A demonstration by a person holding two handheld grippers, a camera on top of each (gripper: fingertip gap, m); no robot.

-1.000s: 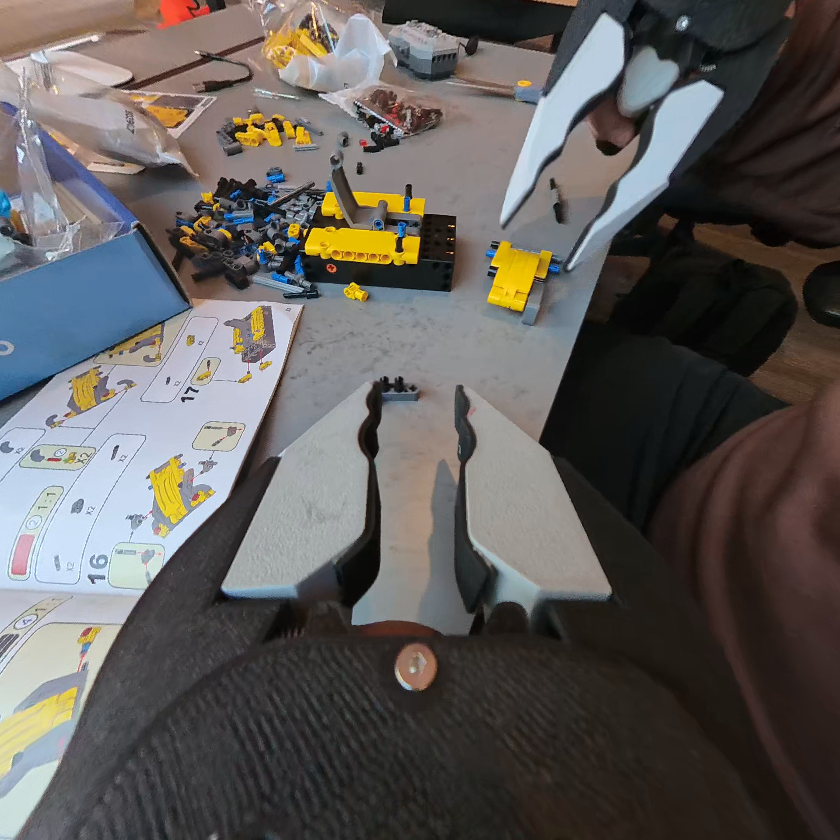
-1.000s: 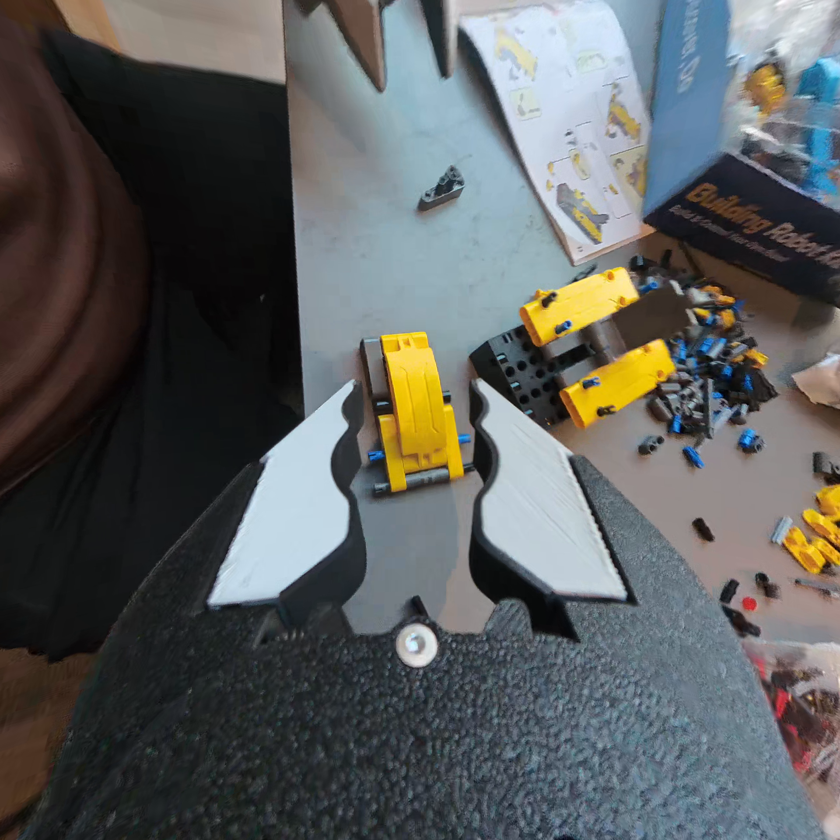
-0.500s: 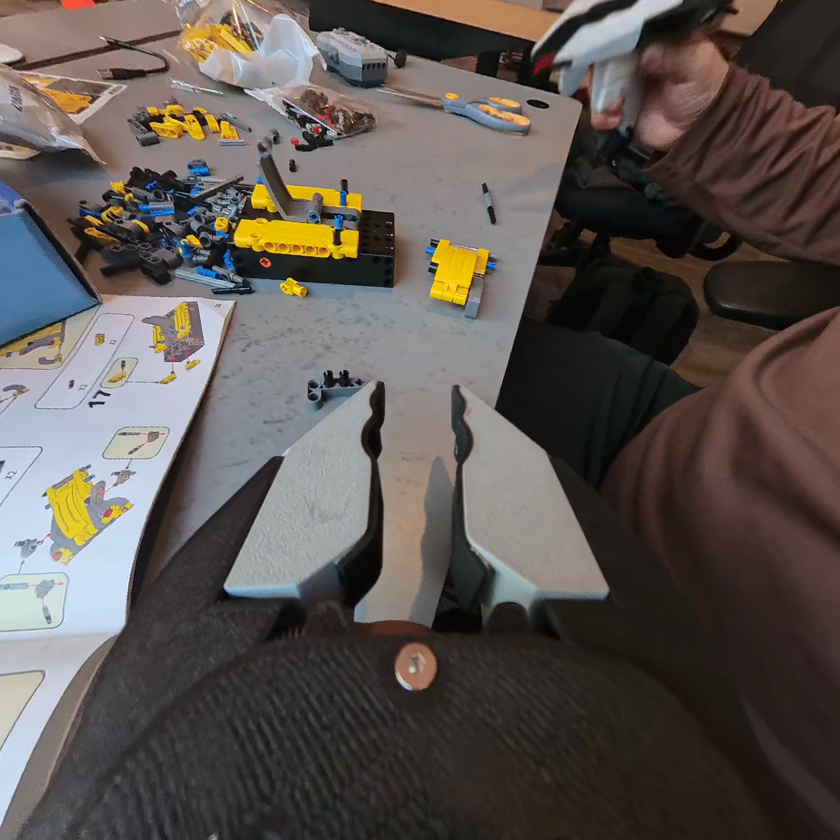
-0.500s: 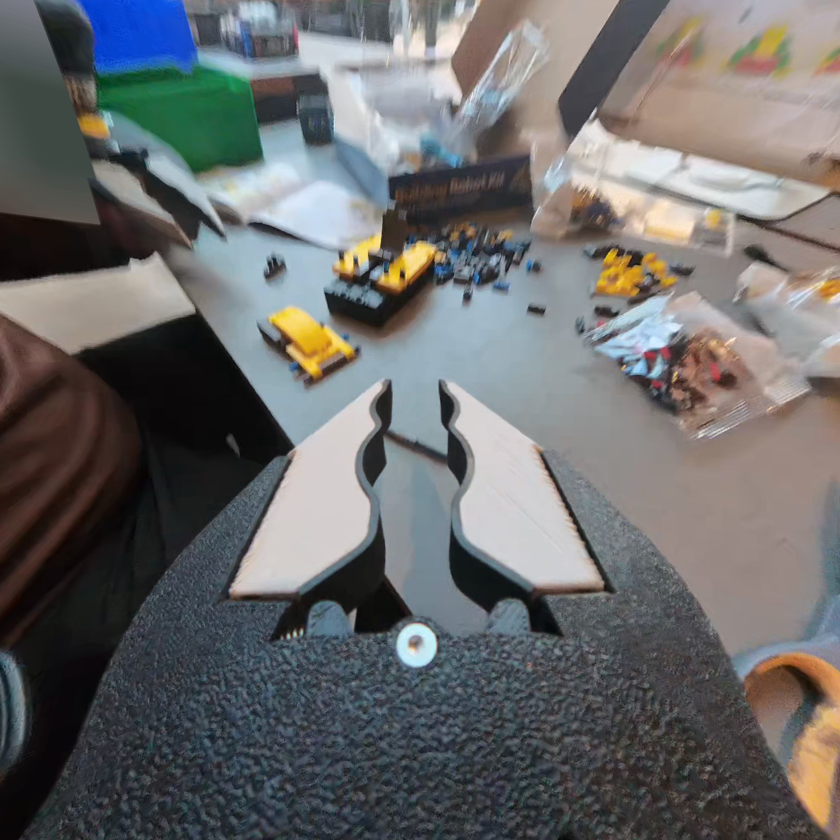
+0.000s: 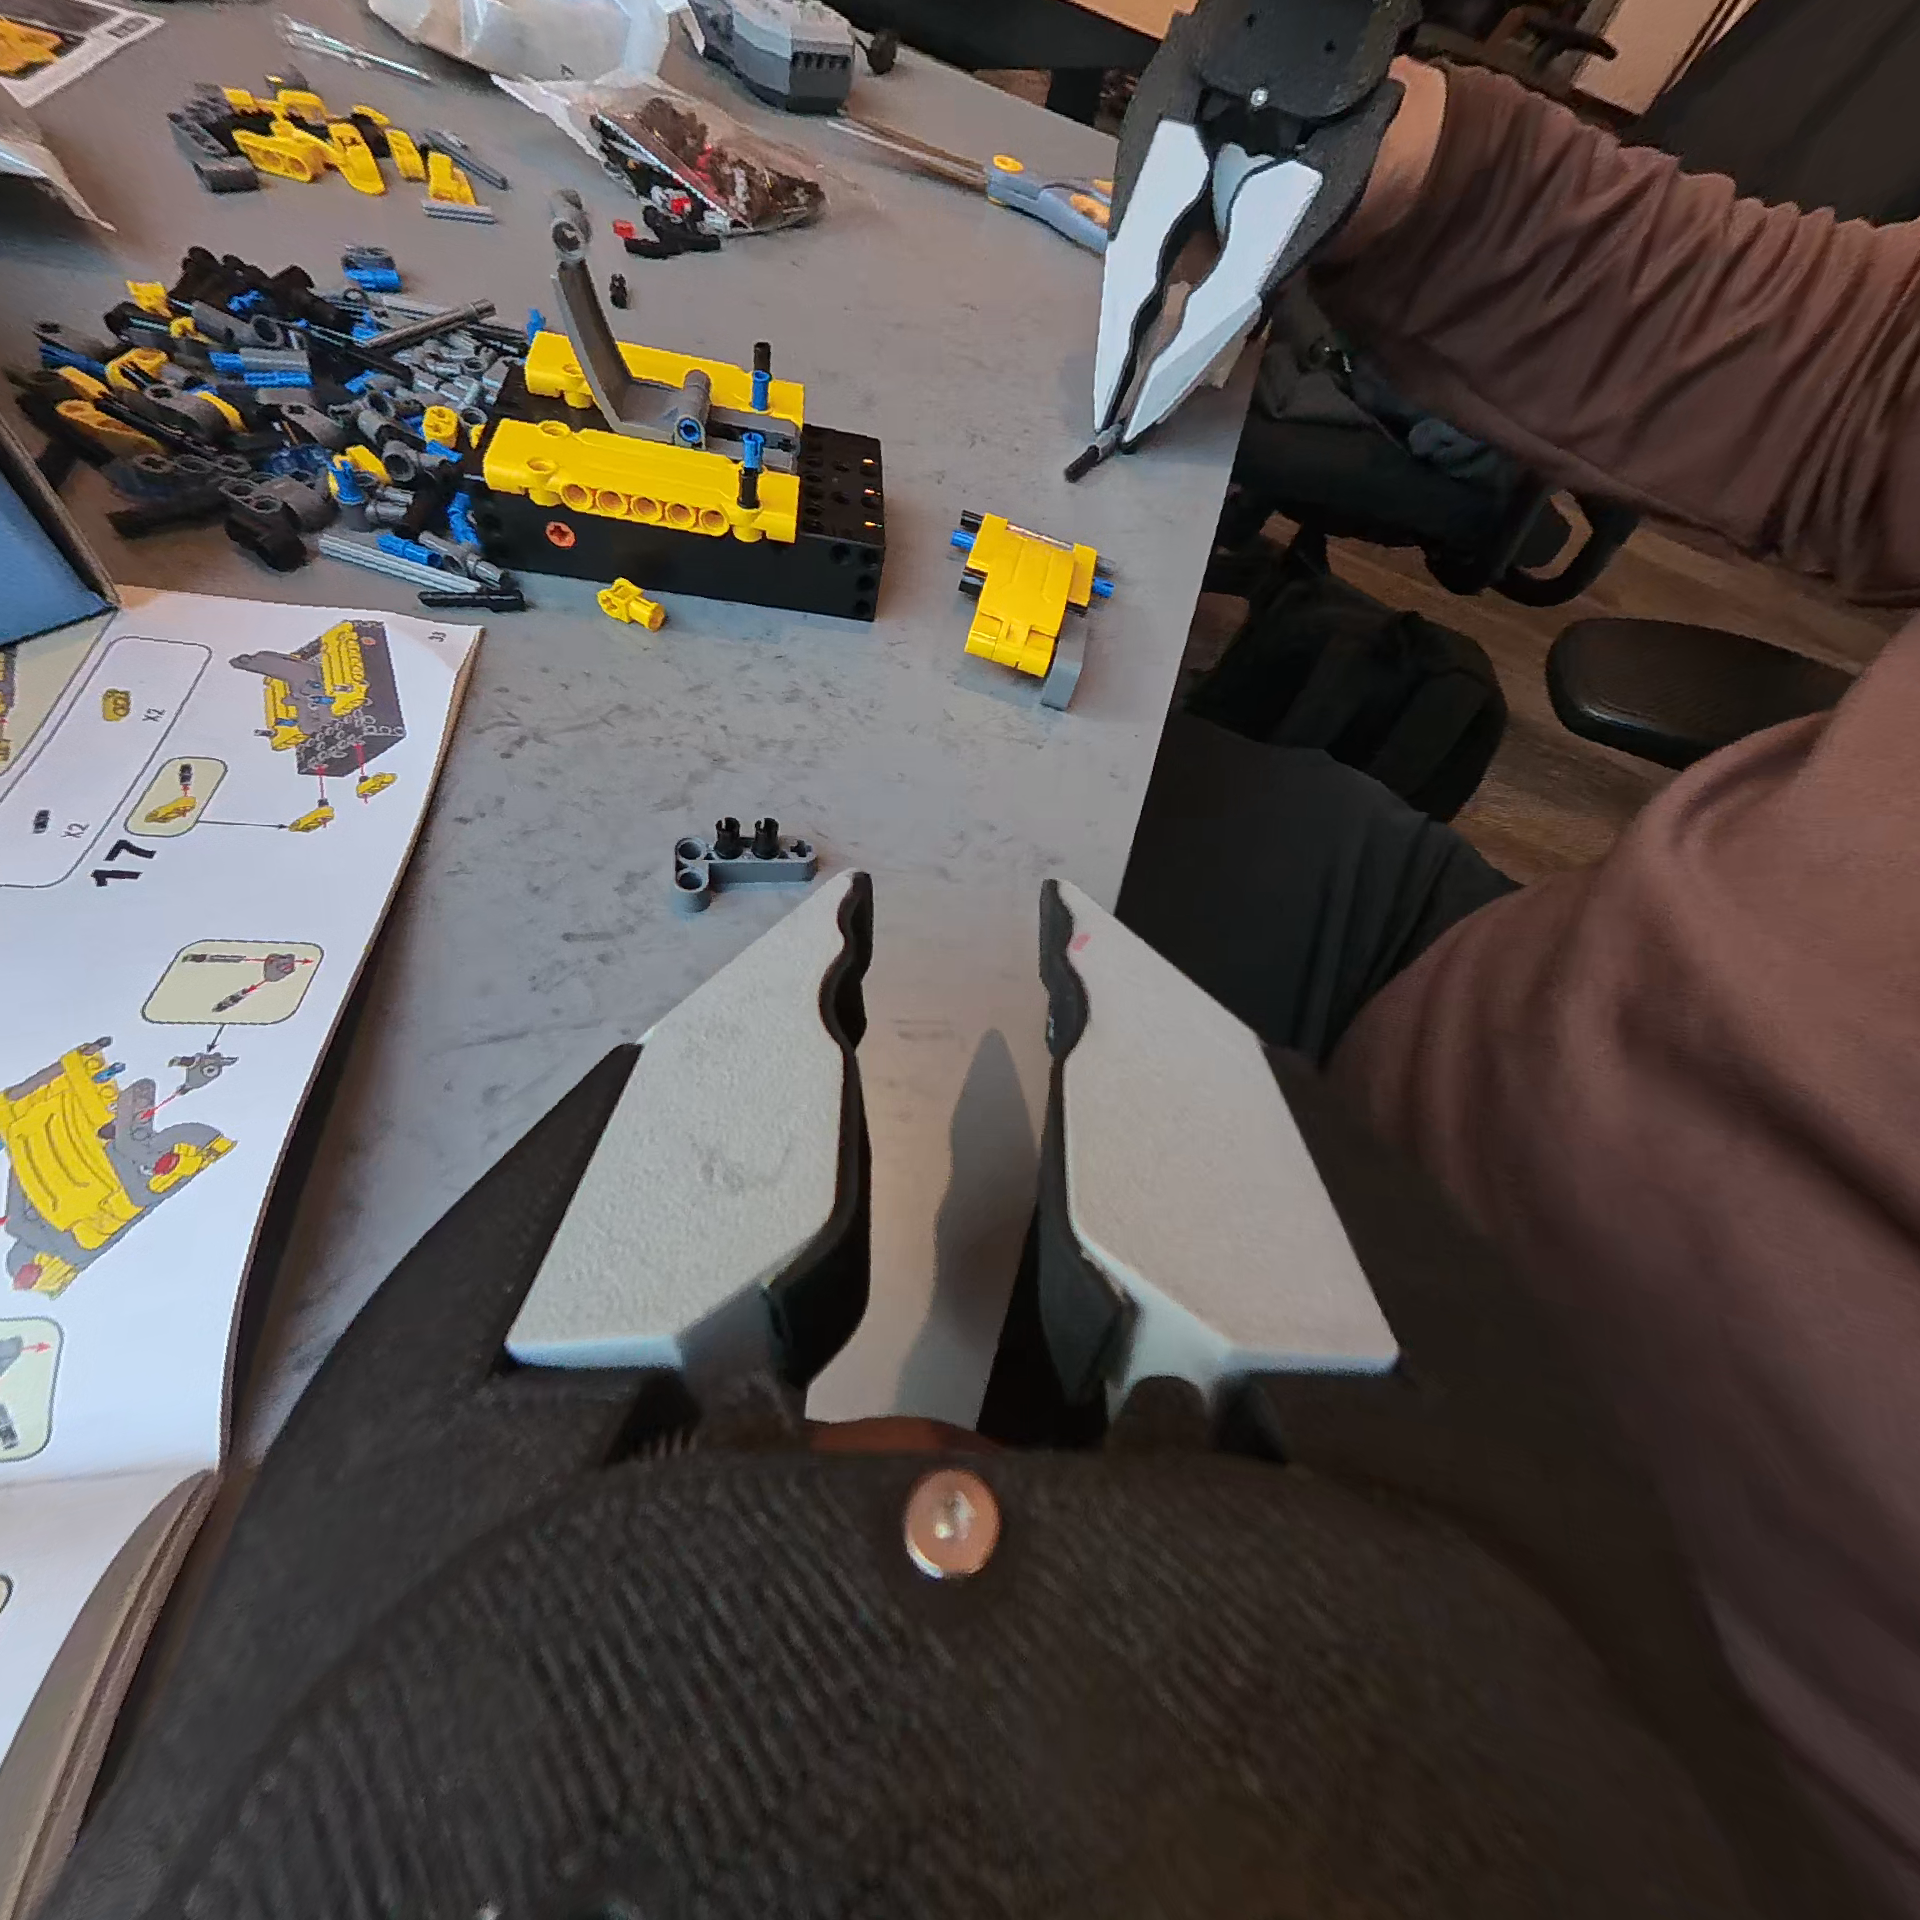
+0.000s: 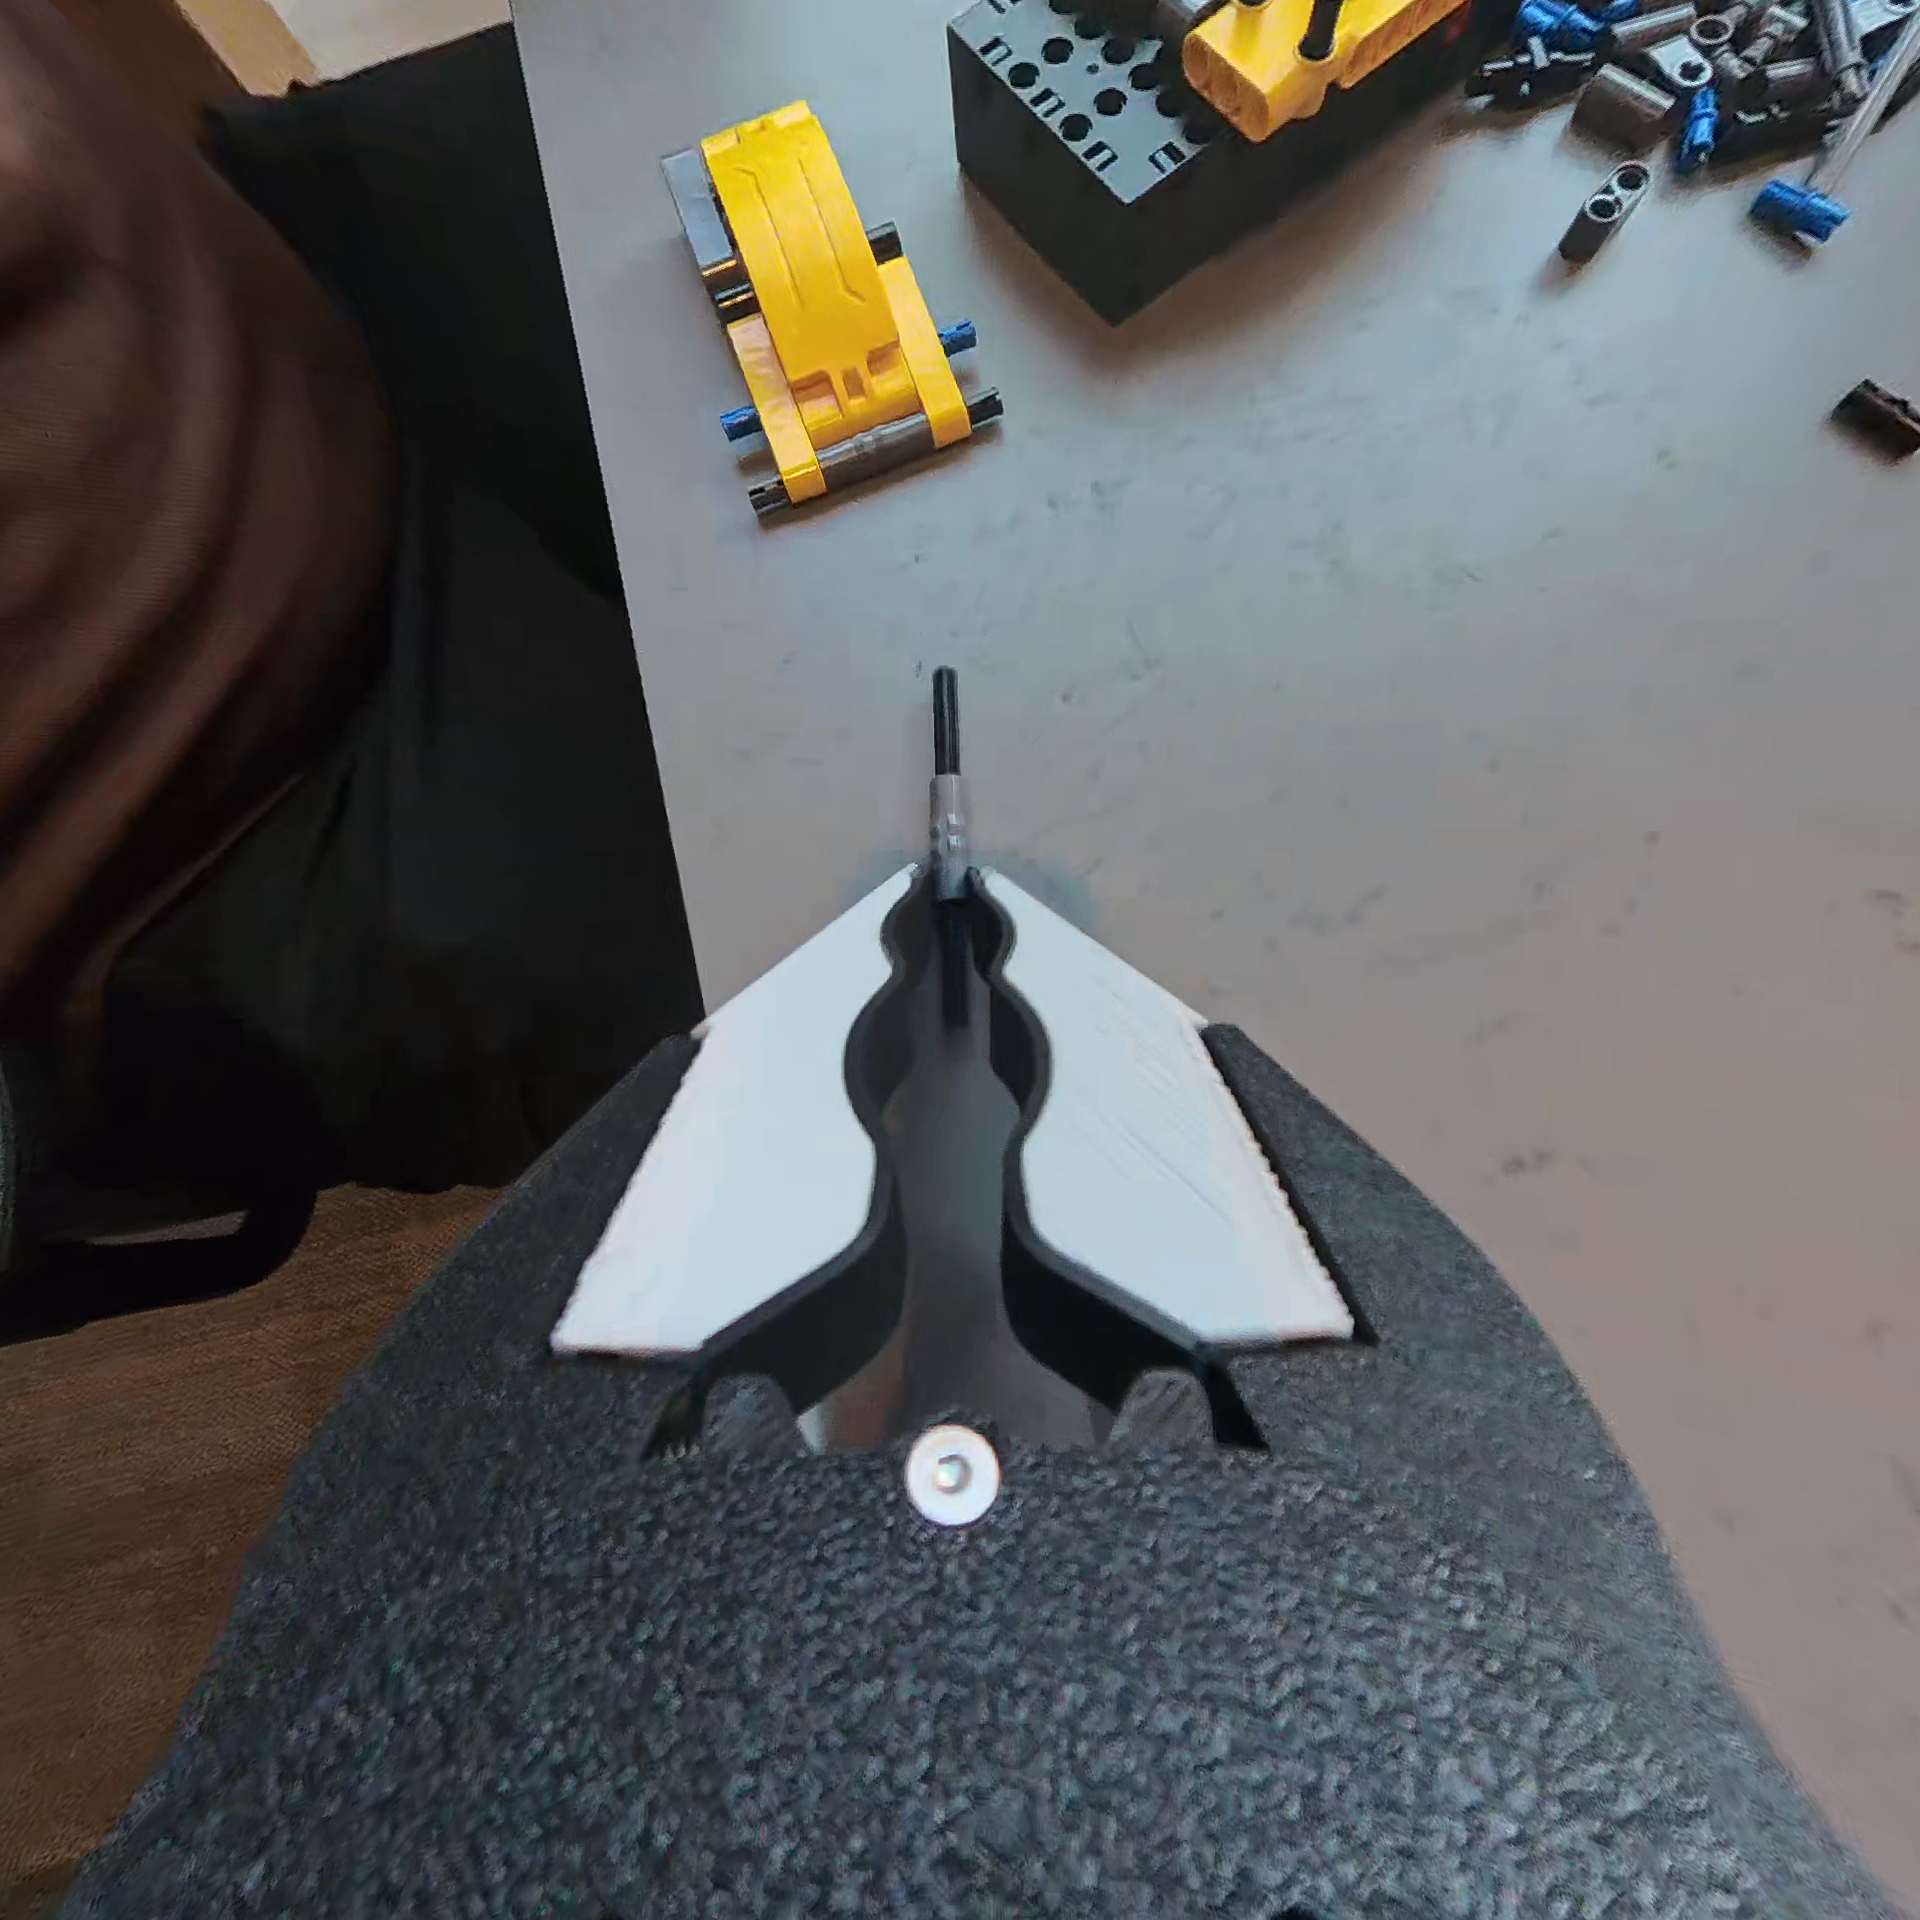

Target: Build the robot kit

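Observation:
My right gripper [image 6: 945, 875] is shut on a thin black axle with a grey sleeve [image 6: 945, 800], at the grey table's near edge. The axle's far end points toward a small yellow sub-assembly [image 6: 831, 301]. In the left wrist view the right gripper [image 5: 1117, 431] points down at the table with the axle [image 5: 1091, 457] at its tips. My left gripper [image 5: 951, 894] is open with nothing between its pads, low over the table. A small grey angled beam with two black pins [image 5: 740, 860] lies just left of its tips. The yellow and black model [image 5: 675, 478] stands beyond.
An open instruction booklet [image 5: 187, 883] lies at the left, next to a blue box corner [image 5: 42, 561]. A pile of loose black, blue and yellow parts [image 5: 239, 416] sits left of the model. Bags of parts [image 5: 717, 166] and scissors [image 5: 1049, 192] lie at the back. A person's sleeve [image 5: 1610, 1143] is at the right. The tips of one gripper are about 25 cm away from the tips of the other.
My right gripper left the yellow sub-assembly, swung away, then came down and shut on the black axle. My left gripper shifted slightly; the grey beam now lies left of its tips.

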